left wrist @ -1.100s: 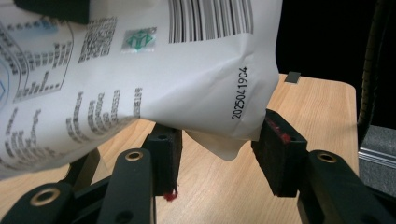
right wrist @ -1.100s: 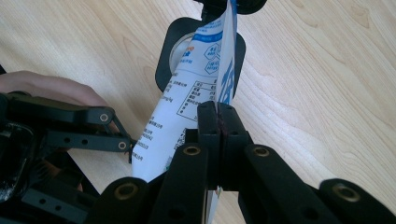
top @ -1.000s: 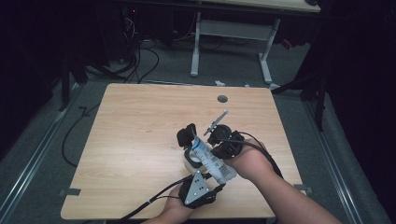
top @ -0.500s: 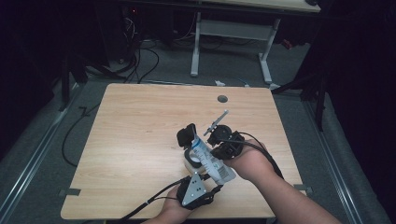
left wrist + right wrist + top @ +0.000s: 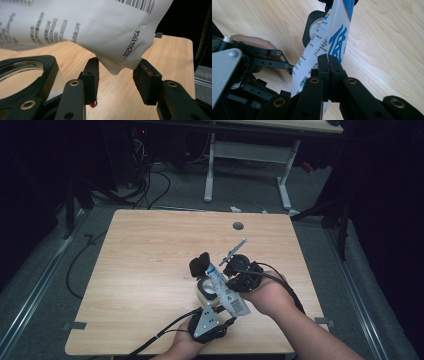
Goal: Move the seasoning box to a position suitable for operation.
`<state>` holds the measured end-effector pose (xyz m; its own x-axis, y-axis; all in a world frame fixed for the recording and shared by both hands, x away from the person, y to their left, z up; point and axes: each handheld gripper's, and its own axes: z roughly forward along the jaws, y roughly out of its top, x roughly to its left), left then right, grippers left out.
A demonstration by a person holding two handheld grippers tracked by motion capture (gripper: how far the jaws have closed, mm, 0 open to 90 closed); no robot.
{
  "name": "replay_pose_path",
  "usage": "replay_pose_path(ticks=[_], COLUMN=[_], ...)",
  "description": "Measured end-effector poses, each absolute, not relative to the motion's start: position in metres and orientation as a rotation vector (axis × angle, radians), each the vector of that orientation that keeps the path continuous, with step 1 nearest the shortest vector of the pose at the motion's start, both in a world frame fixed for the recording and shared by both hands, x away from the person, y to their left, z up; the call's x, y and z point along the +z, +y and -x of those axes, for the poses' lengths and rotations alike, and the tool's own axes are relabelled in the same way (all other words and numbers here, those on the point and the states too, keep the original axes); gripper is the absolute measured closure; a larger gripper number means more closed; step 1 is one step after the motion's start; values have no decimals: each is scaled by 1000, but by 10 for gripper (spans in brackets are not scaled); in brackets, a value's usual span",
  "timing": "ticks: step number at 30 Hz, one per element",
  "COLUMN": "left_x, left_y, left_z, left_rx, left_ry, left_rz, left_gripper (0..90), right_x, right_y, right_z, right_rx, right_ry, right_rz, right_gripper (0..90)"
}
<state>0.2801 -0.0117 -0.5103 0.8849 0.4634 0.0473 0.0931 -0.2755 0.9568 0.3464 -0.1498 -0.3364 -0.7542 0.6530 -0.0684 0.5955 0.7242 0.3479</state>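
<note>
A light wooden table with a round cable hole near its far edge stands on grey floor, lit from above while the room around it lies dark. Black cables trail over the floor at the far left, and a metal rail runs along the left side. Beyond the far edge stands a second desk on a white frame.

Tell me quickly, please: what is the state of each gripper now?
Left gripper: open, jaws just closing around a corner of the white pouch, pads not yet pressing it.
Right gripper: closed, pinching the pouch's edge.
</note>
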Motion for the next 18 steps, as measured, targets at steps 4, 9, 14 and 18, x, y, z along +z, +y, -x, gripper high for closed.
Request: replay_pose_path(ticks=[4, 9, 14, 18], left_x=[-512, -515, -517, -518], left_y=[-12, -11, -10, -10], left_z=[-282, -284, -286, -287], left_rx=[371, 357, 348, 338], left_ry=[425, 442, 454, 463], left_rz=[-1835, -1843, -1853, -1863], left_gripper=[572, 570, 567, 564], right_x=[-337, -339, -341, -343], right_y=[-150, -150, -150, -150], right_z=[-346, -346, -347, -346], right_rx=[459, 463, 464, 467], right_ry=[2740, 2745, 2748, 2749], right_rz=[-1009, -1008, -1008, -1011], right_gripper=[897, 897, 896, 897])
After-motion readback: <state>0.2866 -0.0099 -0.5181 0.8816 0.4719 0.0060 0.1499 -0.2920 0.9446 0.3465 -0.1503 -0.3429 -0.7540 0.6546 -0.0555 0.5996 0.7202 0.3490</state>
